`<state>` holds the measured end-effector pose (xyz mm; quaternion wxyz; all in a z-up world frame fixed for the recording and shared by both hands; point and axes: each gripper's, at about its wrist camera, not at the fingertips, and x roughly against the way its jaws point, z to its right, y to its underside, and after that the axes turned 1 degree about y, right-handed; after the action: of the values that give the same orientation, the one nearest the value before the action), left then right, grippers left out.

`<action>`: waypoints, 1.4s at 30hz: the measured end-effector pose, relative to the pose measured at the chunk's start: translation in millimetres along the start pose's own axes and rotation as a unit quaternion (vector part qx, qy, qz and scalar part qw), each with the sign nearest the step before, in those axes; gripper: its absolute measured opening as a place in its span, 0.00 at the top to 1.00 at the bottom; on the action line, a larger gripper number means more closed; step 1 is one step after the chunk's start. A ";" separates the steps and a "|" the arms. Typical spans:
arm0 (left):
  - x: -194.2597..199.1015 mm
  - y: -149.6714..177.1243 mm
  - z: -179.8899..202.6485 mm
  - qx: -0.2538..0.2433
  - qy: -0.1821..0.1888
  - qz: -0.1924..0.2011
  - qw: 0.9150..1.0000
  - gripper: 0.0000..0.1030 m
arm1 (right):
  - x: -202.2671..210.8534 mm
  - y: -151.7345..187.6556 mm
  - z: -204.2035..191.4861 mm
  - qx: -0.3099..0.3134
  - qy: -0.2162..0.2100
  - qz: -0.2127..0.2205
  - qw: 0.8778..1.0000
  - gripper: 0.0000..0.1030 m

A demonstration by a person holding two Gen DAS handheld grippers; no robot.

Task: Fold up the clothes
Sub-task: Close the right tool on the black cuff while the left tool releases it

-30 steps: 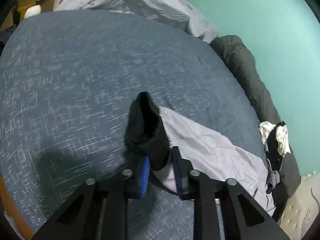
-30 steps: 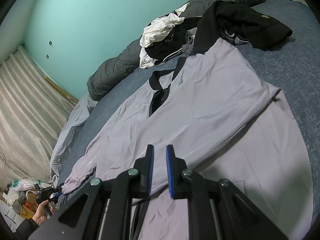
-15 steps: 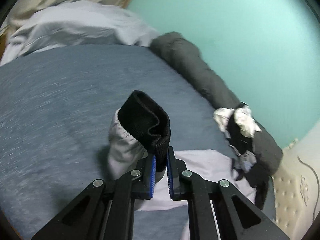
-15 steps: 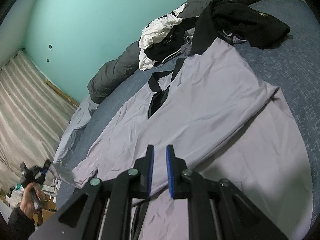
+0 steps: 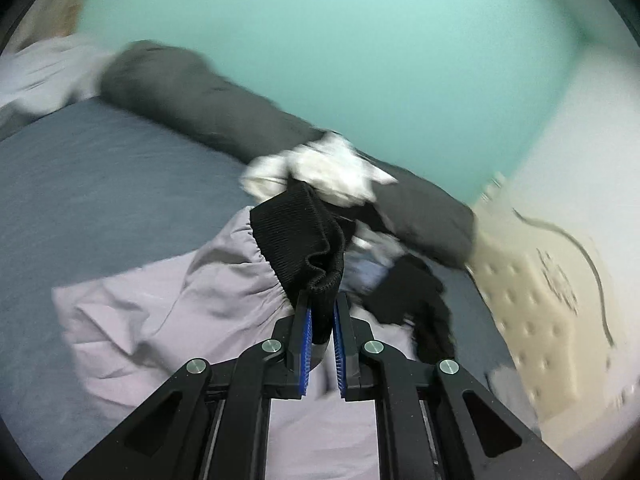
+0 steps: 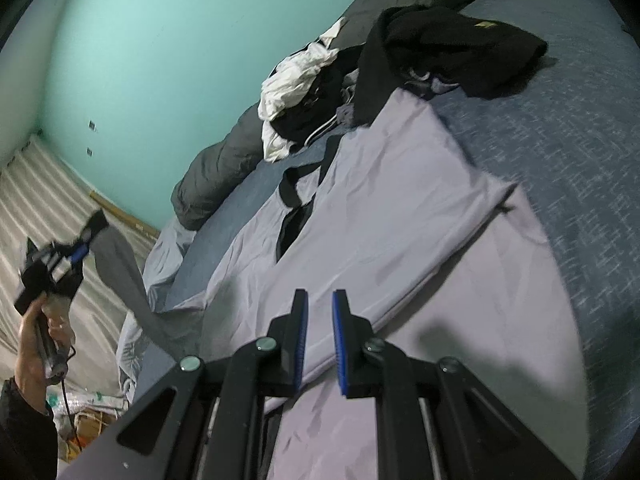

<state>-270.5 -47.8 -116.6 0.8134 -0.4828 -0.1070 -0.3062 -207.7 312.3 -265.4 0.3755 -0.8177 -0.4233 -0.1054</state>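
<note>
A pale lilac jacket [image 6: 400, 216] with a black collar [image 6: 294, 196] lies spread on the blue bed, one side folded over. My left gripper [image 5: 320, 300] is shut on the jacket's black ribbed cuff [image 5: 304, 236] and holds the sleeve [image 5: 216, 280] lifted above the bed. In the right wrist view the left gripper [image 6: 78, 254] shows at the far left, held high with the sleeve [image 6: 124, 276] hanging from it. My right gripper [image 6: 320, 296] hovers over the jacket's lower part, jaws a small gap apart, holding nothing.
A heap of black and white clothes [image 6: 360, 68] lies at the head of the bed beside a dark grey rolled duvet [image 6: 224, 160]. A cream padded headboard [image 5: 552, 288] and a teal wall [image 5: 340, 40] stand behind. A grey blanket [image 6: 168, 248] lies at the bed's foot.
My left gripper closed on the cuff, lifted the sleeve off the bed and swung it up toward the jacket's body. The right gripper has barely moved.
</note>
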 end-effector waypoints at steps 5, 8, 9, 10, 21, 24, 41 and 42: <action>-69.1 53.2 77.8 -0.074 0.052 -0.083 0.992 0.90 | 12.8 -10.6 15.6 -0.014 0.004 0.011 1.000 0.89; -110.3 108.7 103.4 -0.112 0.060 -0.144 0.981 0.90 | 19.4 -14.6 25.2 -0.023 0.010 0.013 1.000 0.89; -118.9 124.9 103.0 -0.116 0.061 -0.160 0.978 0.90 | 20.2 -15.4 28.1 -0.025 0.011 0.011 1.000 0.89; -127.4 141.5 101.8 -0.119 0.062 -0.178 0.975 0.90 | 21.0 -16.3 30.9 -0.028 0.013 0.009 0.999 0.89; -158.4 227.3 85.6 -0.131 0.052 -0.268 0.953 0.86 | 2.1 -13.7 37.3 -0.041 0.004 -0.040 0.998 0.86; -140.7 221.2 80.5 -0.126 0.060 -0.266 0.954 0.67 | -7.0 -11.0 37.7 -0.051 -0.001 -0.055 0.997 0.67; -66.4 192.5 -46.9 -0.020 -0.027 -0.217 0.976 0.54 | -39.6 4.8 38.2 -0.063 0.028 -0.104 0.992 0.66; -63.8 193.0 -54.9 -0.015 -0.035 -0.215 0.976 0.54 | -41.1 6.1 39.1 -0.066 0.025 -0.106 0.992 0.66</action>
<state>-211.4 -2.5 -313.5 0.7170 -0.4709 -0.2318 -0.4587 -234.1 312.4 -316.0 0.3178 -0.7882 -0.4906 -0.1924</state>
